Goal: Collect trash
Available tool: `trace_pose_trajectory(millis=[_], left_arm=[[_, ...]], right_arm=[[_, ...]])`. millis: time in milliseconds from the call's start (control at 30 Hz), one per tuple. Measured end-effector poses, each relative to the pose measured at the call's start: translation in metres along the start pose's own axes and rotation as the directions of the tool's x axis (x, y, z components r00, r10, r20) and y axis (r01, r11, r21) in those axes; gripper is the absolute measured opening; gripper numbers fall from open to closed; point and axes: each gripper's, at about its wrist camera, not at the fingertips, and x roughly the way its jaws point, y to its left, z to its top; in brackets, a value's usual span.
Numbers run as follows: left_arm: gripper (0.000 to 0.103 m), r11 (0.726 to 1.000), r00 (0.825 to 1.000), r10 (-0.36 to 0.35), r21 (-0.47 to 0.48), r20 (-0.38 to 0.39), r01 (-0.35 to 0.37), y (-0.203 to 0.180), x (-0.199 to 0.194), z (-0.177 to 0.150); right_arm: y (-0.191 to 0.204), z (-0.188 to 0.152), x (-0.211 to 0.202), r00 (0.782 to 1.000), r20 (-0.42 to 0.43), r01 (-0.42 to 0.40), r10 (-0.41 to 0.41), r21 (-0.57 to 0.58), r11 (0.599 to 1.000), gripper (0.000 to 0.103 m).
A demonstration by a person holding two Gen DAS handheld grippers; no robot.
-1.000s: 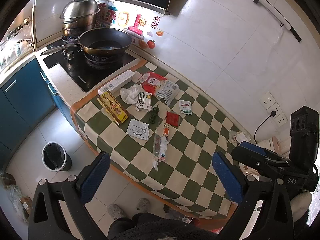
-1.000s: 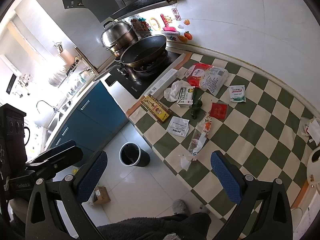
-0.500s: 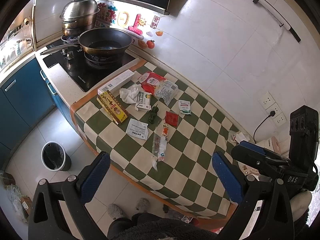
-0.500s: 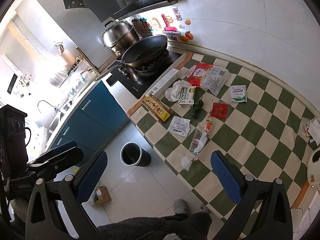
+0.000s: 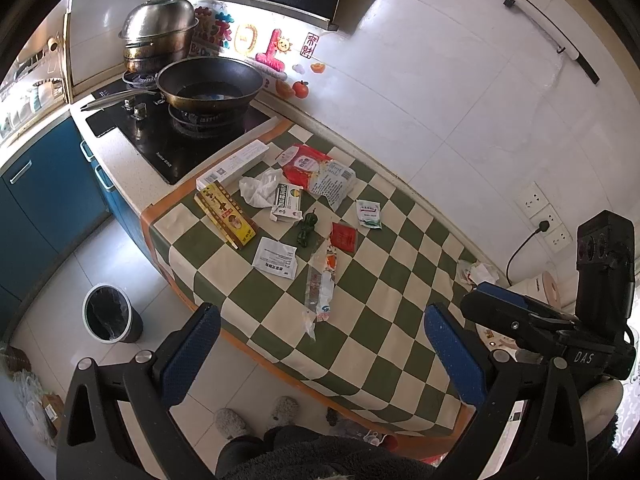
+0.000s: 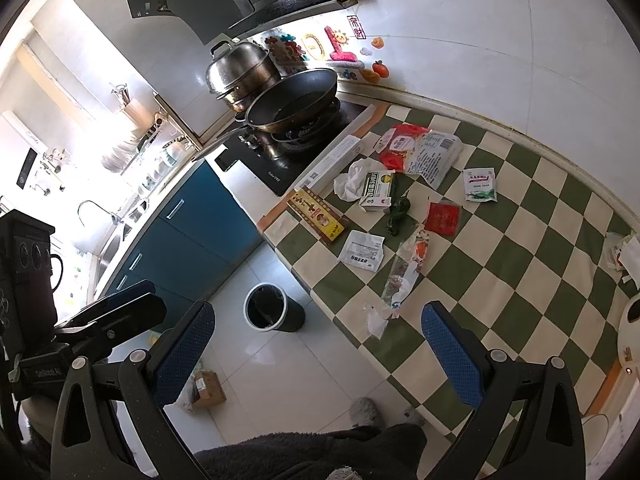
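Nearest the worktop's front edge lies a long clear wrapper (image 5: 320,280) (image 6: 406,270), its long axis running from the edge back toward the wall, its torn tail pointing at the floor side; a red packet (image 5: 344,236) (image 6: 442,218) sits just beside its far end, a white sachet (image 5: 276,258) (image 6: 362,250) just to its left, and a dark green twisted wrapper (image 5: 306,230) (image 6: 396,218) between them; farther back a yellow-and-red flat box (image 5: 226,216) (image 6: 318,216) lies diagonally, its long axis parallel to a long white carton (image 5: 232,164) (image 6: 334,162) at the hob's edge; a crumpled tissue (image 5: 258,190) (image 6: 352,180) touches a small medicine box (image 5: 288,202) (image 6: 378,192); a red-and-white bag (image 5: 320,174) (image 6: 424,150) lies near the wall, a green-printed sachet (image 5: 369,214) (image 6: 480,185) to its right; all rest on the checked cloth (image 5: 380,332) (image 6: 520,280) of the worktop; a wok (image 5: 210,86) (image 6: 292,98) and steamer pot (image 5: 160,40) (image 6: 240,70) stand on the hob beyond; a black bin (image 5: 108,314) (image 6: 270,308) stands on the floor below the worktop's corner, nothing between it and the edge; the left gripper (image 5: 320,348) hangs high above the front edge, jaws spread wide and holding nothing; the right gripper (image 6: 316,354) hovers likewise, over the floor and worktop edge, jaws spread and bare; slippered feet (image 5: 256,420) show below.
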Motion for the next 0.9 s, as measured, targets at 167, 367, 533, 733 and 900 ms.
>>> trace_pose_trajectory(millis=[167, 367, 533, 733, 900], left_arm=[[0.103, 1.0, 1.0, -0.008, 0.001, -0.004, 0.008, 0.0, 0.001, -0.001], [0.103, 0.993, 0.994, 0.113, 0.017, 0.007, -0.113, 0.008, 0.005, -0.001], [0.103, 0.908, 0.908, 0.413, 0.049, 0.064, -0.416, 0.029, 0.04, 0.018], [0.103, 0.904, 0.9, 0.424, -0.018, -0.103, -0.428, 0.084, 0.122, 0.057], [0.103, 0.908, 0.911, 0.284, -0.221, -0.3, -0.356, 0.134, 0.213, 0.088]], right_arm=[[0.001, -0.001, 0.0, 1.0, 0.0, 0.002, -0.002, 0.0, 1.0, 0.103], [0.005, -0.003, 0.004, 0.998, 0.017, 0.052, -0.052, 0.031, 0.998, 0.103], [0.003, -0.002, 0.022, 0.978, 0.044, 0.199, -0.205, 0.117, 0.973, 0.103], [-0.045, 0.03, 0.074, 0.939, 0.043, 0.32, -0.341, 0.253, 0.913, 0.103], [-0.089, 0.083, 0.147, 0.924, -0.031, 0.374, -0.38, 0.268, 0.888, 0.103]])
